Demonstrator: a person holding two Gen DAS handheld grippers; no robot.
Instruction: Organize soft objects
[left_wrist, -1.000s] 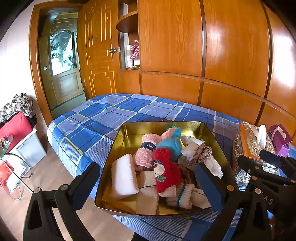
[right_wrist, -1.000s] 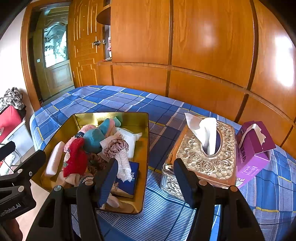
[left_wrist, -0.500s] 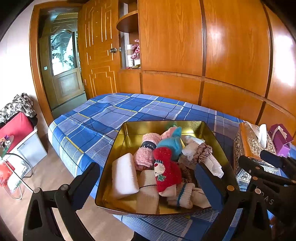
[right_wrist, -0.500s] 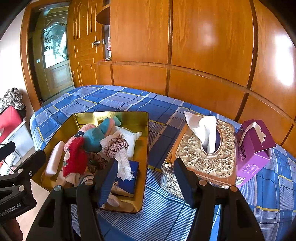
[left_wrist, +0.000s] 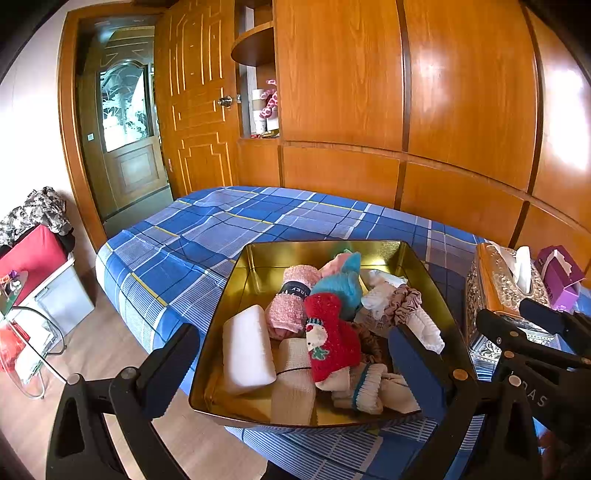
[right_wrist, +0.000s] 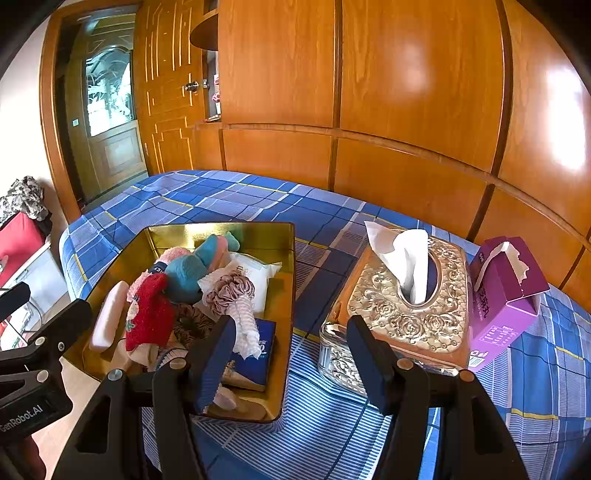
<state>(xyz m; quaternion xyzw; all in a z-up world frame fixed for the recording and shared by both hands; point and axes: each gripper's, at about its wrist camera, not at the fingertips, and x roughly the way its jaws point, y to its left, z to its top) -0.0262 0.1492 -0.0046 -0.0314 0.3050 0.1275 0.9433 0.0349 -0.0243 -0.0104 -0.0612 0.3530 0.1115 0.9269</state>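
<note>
A gold metal tray (left_wrist: 258, 266) (right_wrist: 288, 295) sits near the front edge of the blue plaid bed. Piled in it are a red sock with a snowman (left_wrist: 330, 343) (right_wrist: 147, 314), a teal sock (left_wrist: 341, 286) (right_wrist: 186, 271), a pink rolled sock (left_wrist: 286, 308), a white pad (left_wrist: 245, 349), a beige roll (left_wrist: 293, 380), a mauve scrunchie (left_wrist: 404, 302) (right_wrist: 231, 293) and a blue packet (right_wrist: 255, 354). My left gripper (left_wrist: 291, 365) hangs open just in front of the tray, nothing between its fingers. My right gripper (right_wrist: 291, 354) is open too, its gap over the tray's right wall and the bedcover.
An ornate gold tissue box (right_wrist: 406, 306) (left_wrist: 498, 288) stands right of the tray, with a purple tissue carton (right_wrist: 506, 291) beyond it. Wooden panelling runs along the bed's far side. A red box and a glass side table (left_wrist: 22, 314) stand on the floor at left.
</note>
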